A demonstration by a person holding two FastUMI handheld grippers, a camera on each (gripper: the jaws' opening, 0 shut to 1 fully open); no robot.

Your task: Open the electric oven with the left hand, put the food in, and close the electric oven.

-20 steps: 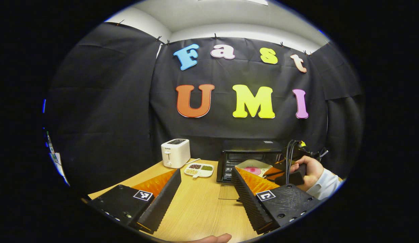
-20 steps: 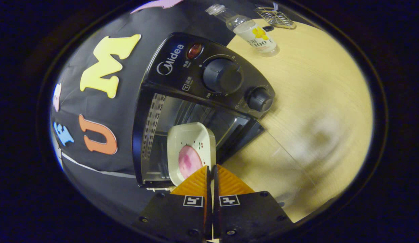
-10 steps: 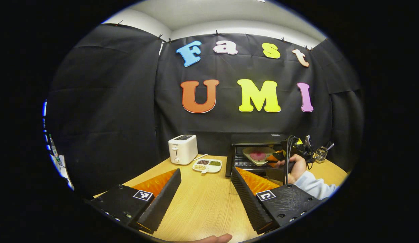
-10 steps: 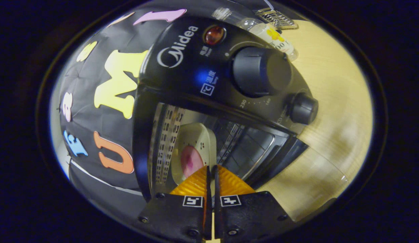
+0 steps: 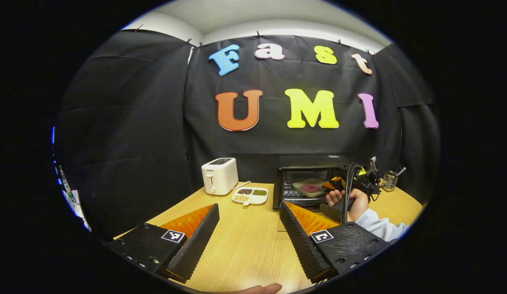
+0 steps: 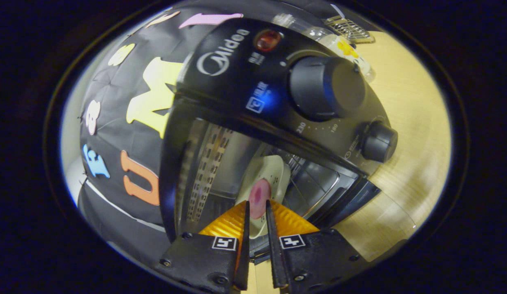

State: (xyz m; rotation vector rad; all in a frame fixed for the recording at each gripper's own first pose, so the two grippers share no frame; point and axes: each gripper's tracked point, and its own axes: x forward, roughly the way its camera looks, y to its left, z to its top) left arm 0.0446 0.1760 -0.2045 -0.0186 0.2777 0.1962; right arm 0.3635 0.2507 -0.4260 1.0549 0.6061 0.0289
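The step in hand is judged to be the placing of the food: the oven stands open on the worktop, its glass door folded down flat in front of it, and the plate has been carried inside the cavity. The plate holds a round pink slice and appears to sit on the wire rack, though contact with the rack cannot be confirmed.

The right gripper is held at the mouth of the oven. Its jaws are parted by a narrow gap, with the plate's near rim lying between them; whether either finger presses on the rim cannot be told, and release appears to be under way. In the left gripper view the plate is seen inside the oven, with the right gripper and the hand holding it just in front.

The left gripper is held well back over the worktop, jaws wide apart and empty.

Next, the right gripper is to be drawn straight out without dragging the plate. The door is then to be lifted from its front edge and swung shut.

Beside the oven, a divided dish holds three sorts of grain or beans. A toaster stands to its left, slots apparently empty.
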